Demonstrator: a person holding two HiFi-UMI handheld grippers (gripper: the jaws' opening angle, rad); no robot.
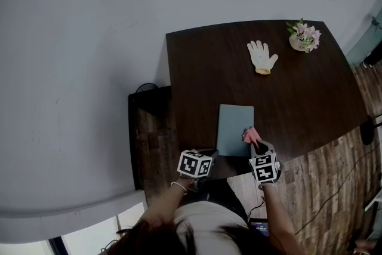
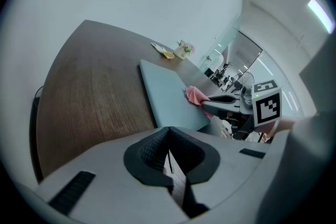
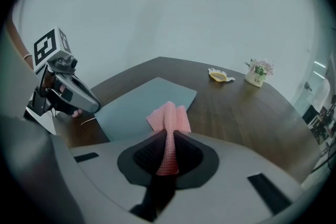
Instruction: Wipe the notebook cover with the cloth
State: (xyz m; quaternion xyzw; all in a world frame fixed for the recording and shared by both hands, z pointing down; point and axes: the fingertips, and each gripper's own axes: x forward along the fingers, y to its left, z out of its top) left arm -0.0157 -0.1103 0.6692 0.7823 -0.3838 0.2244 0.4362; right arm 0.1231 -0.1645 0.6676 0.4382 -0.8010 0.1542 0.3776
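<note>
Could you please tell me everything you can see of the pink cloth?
The cloth is pink, thin and soft-looking, with a fine mesh-like texture. It is bunched into folds rather than spread flat. The right gripper is shut on its lower part, and the free end fans out beyond the jaws. That end sits over the near right edge of the grey-blue notebook, which lies flat on the dark wooden table. Whether it presses on the cover is unclear.
</note>
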